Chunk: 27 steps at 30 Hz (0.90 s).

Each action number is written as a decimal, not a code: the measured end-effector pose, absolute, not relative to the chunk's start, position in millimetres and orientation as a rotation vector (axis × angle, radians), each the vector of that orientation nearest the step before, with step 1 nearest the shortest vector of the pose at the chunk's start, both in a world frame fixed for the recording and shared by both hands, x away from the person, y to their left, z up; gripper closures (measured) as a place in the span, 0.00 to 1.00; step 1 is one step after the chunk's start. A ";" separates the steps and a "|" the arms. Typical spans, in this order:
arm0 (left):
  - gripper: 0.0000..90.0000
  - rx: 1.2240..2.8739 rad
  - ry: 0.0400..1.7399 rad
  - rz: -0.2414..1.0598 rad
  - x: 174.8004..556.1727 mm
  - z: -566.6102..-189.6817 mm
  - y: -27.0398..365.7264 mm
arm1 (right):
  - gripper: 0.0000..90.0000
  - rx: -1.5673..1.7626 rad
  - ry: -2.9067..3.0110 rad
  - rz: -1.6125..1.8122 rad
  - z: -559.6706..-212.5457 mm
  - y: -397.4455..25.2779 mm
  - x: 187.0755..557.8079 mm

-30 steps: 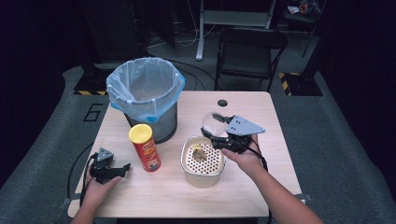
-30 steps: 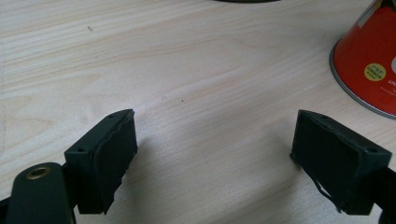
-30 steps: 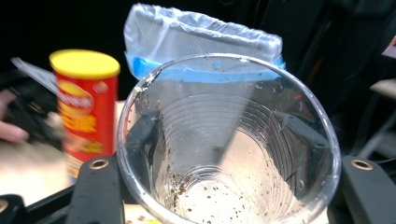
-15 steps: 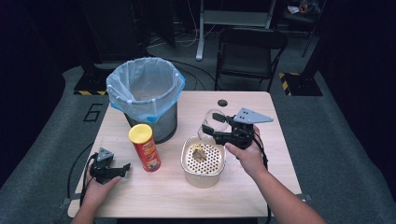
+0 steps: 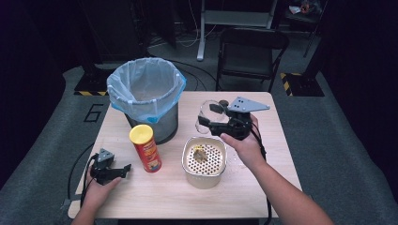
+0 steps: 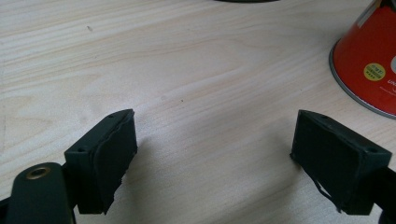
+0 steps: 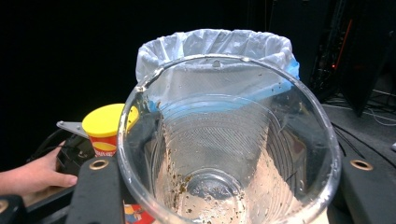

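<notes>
My right gripper [image 5: 210, 123] is shut on a clear plastic cup [image 5: 206, 114], held in the air above the table between the bin and the strainer. In the right gripper view the cup [image 7: 229, 154] sits between the jaws, its mouth toward the camera, with brown residue at its bottom. A perforated metal strainer bowl [image 5: 202, 161] with a small yellowish lump inside stands below it. My left gripper [image 5: 123, 169] rests open on the table at the front left, near a red chip can [image 5: 146, 148] with a yellow lid. Its two pads [image 6: 112, 161] stand wide apart over bare wood.
A black mesh bin with a pale blue liner [image 5: 145, 96] stands at the table's back left. A small dark disc [image 5: 224, 102] lies near the table's far edge. A black chair [image 5: 251, 54] stands behind the wooden table [image 5: 155, 194].
My right gripper has lifted the cup off the table and carried it left, toward the bin. The left gripper has stayed put.
</notes>
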State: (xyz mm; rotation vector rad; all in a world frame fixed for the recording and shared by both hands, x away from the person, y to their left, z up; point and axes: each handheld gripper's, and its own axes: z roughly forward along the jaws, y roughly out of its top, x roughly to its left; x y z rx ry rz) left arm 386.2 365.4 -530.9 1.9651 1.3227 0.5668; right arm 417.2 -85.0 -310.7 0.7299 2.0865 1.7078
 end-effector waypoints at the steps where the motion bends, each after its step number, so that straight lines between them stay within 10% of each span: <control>1: 0.15 1.966 1.322 0.567 386.2 -530.9 365.4 | 0.40 0.726 2.090 1.703 -309.3 -84.5 417.5; 27: 0.15 1.978 1.313 0.563 385.7 -530.3 365.7 | 0.41 0.698 2.087 1.709 -263.1 -56.3 425.2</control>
